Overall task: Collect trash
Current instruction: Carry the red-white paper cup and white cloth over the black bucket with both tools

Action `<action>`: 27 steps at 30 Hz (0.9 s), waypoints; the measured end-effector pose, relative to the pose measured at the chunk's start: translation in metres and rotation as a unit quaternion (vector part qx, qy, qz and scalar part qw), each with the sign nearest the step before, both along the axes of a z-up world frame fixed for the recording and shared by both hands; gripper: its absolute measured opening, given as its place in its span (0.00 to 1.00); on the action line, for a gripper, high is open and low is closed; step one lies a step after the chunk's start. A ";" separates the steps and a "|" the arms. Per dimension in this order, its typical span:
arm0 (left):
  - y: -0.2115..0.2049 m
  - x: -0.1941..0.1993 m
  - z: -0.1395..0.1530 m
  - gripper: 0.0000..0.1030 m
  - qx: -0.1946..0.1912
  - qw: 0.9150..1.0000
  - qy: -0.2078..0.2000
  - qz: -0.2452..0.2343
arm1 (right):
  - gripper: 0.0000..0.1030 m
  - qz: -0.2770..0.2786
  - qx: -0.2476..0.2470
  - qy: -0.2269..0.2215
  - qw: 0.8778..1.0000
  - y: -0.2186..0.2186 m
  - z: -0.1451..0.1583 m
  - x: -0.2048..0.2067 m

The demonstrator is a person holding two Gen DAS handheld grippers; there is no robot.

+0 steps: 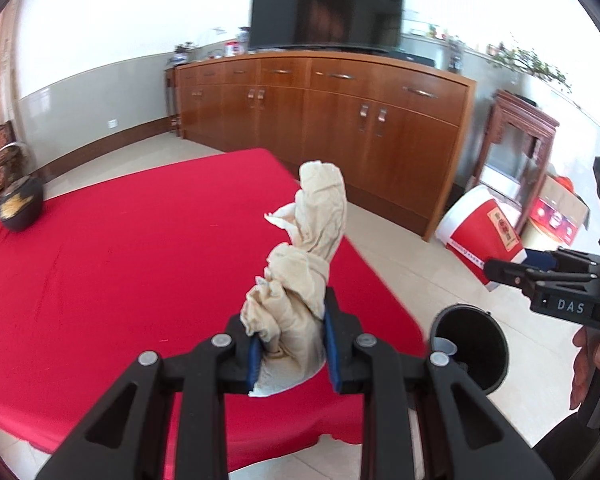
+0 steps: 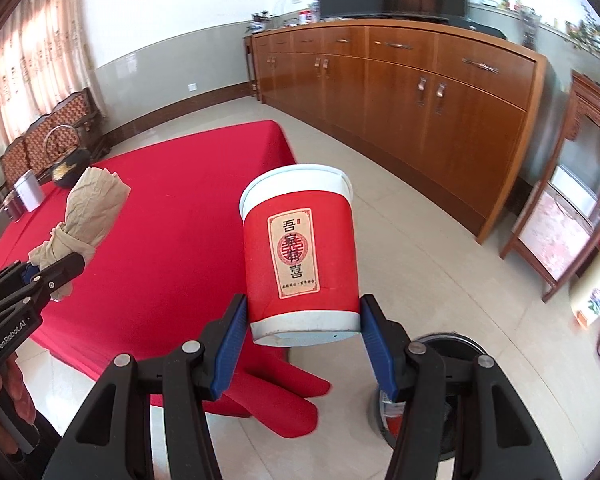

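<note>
Soft, light crumpled paper (image 1: 300,280) is pinched low by the left gripper (image 1: 292,356), and the crushable paper cup (image 2: 300,256) is squeezed near its bottom by the right gripper (image 2: 300,344).

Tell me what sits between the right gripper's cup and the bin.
Nothing. In the right wrist view the cup hangs in the right gripper, with only bare floor tiles before the bin below.

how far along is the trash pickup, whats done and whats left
Done: both pieces are picked up, and the red tablecloth shows no other loose trash. The bin on the floor already holds a small cup.

In hand: the left gripper clamps a crumpled tissue; the right gripper holds a red paper cup, jaws at its sides.

Left: dropping both into the bin.
</note>
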State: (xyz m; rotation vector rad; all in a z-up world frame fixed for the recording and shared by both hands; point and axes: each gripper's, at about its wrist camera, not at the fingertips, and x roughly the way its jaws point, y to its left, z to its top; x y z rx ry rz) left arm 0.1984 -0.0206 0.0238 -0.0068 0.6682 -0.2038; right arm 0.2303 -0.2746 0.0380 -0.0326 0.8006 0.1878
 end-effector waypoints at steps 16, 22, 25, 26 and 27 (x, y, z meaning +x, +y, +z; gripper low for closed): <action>-0.162 0.007 -0.035 0.26 0.012 0.986 0.051 -0.161 | 0.56 -0.098 -0.022 0.043 0.994 -0.160 -0.044 -0.037; -0.212 0.008 -0.067 0.27 0.017 0.972 0.099 -0.211 | 0.56 -0.103 -0.033 0.081 0.991 -0.206 -0.081 -0.043; -0.230 0.009 -0.084 0.27 0.023 0.965 0.121 -0.233 | 0.56 -0.096 -0.033 0.097 0.990 -0.219 -0.098 -0.044; -0.234 0.010 -0.087 0.27 0.024 0.963 0.126 -0.236 | 0.56 -0.092 -0.033 0.102 0.990 -0.221 -0.104 -0.044; -0.240 0.012 -0.094 0.27 0.026 0.960 0.135 -0.242 | 0.56 -0.087 -0.034 0.109 0.990 -0.225 -0.111 -0.043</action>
